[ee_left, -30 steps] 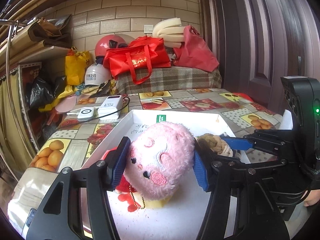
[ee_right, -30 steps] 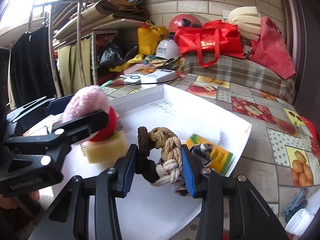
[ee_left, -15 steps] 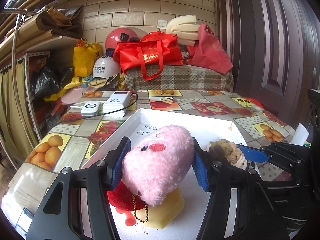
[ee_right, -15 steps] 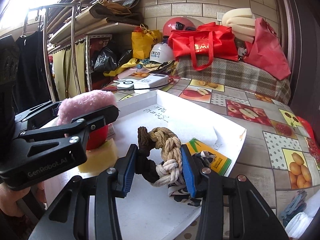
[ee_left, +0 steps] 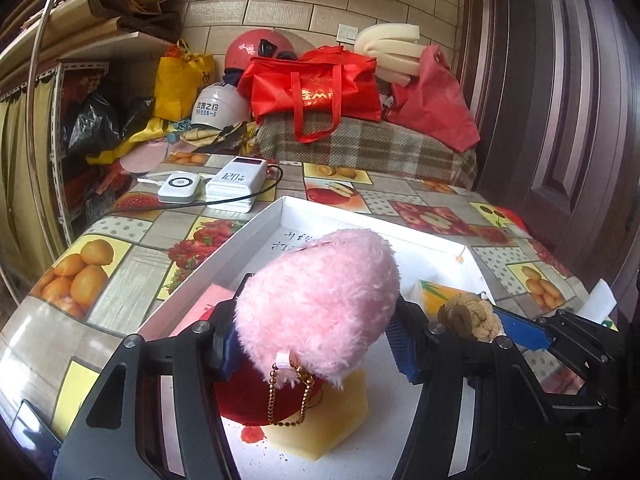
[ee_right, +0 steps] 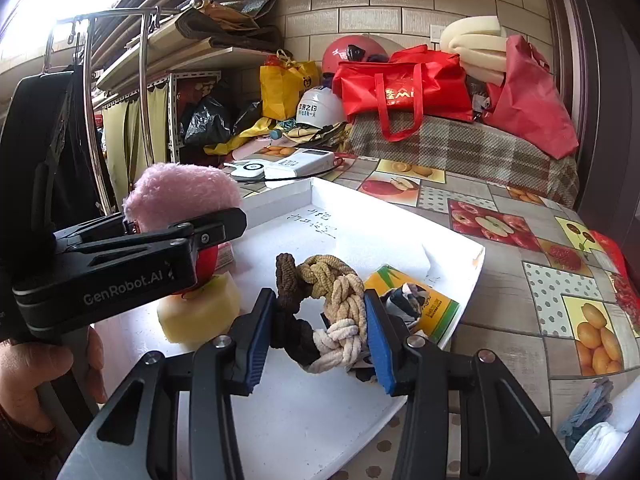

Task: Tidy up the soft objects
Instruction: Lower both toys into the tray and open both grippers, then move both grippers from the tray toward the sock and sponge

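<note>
Pink plush toy sits between the blue pads of our left gripper, over the near left part of the white tray. Its jaws are opening, though the fur bulges against both pads, so we still count the toy as held. A gold ball chain dangles from the plush toward us. Under it we see a red piece and a yellow foam block, the block resting on the tray floor.

Our right gripper straddles the braided rope ring, a knotted loop in brown, tan and cream strands, over the tray to the right of the plush. These jaws are opening too; the right pad touches the cream braid and the left pad meets the brown loop, so the ring is between them and still in contact. Just right of the ring, a yellow and green packet lies on the tray with a black and white patterned scrap on top of it.

In the right wrist view a hand grasps the left gripper's handle at the near left edge.

Farther off, on the fruit-print tablecloth, two white power banks lie side by side beyond the tray's far left corner. A red tote bag rests on a plaid-covered surface at the far wall.
</note>
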`<state>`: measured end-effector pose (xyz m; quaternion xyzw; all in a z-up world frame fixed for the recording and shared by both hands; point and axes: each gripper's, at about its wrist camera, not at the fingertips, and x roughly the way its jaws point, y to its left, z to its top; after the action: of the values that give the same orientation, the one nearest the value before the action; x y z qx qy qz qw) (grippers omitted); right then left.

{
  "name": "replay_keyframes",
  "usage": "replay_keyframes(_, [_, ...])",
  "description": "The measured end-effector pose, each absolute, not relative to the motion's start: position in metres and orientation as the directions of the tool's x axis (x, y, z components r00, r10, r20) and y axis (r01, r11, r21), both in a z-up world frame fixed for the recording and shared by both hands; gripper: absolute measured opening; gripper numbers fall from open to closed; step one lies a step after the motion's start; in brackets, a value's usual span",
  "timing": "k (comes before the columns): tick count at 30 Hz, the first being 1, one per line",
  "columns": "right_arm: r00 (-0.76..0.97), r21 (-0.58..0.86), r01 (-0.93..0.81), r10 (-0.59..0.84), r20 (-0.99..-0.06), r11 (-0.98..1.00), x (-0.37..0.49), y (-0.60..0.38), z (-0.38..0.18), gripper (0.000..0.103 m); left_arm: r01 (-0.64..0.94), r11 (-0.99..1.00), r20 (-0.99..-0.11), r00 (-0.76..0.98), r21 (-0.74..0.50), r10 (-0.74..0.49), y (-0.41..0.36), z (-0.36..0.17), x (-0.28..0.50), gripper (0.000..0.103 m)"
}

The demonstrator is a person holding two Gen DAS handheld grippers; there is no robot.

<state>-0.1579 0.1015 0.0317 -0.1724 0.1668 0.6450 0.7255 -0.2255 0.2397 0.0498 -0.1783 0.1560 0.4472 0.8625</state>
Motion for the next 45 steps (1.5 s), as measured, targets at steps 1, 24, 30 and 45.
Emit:
replay_keyframes(1, [0.112, -0.035, -0.993, 0.878, -0.465, 0.108, -0.158, 0.102, 0.032, 0.063, -0.832, 0.529, -0.423, 0.546, -0.169, 0.723, 0.238, 0.050, -0.227, 0.067])
replay_keyframes(24, [0.172, -0.038, -0.984, 0.892, -0.419, 0.172, -0.154, 0.093, 0.034, 0.103, -0.843, 0.535, -0.269, 0.529, -0.057, 0.805, 0.199, 0.060, -0.236, 0.103])
replay_keyframes(30, [0.172, -0.039, -0.984, 0.892, -0.417, 0.172, -0.154, 0.092, 0.035, 0.103, -0.843, 0.526, -0.286, 0.535, -0.115, 0.795, 0.206, 0.060, -0.242, 0.103])
replay_keyframes(45, [0.187, -0.029, -0.981, 0.901, -0.392, 0.191, -0.152, 0.086, 0.037, 0.103, -0.839, 0.532, -0.276, 0.541, -0.113, 0.794, 0.199, 0.059, -0.240, 0.103])
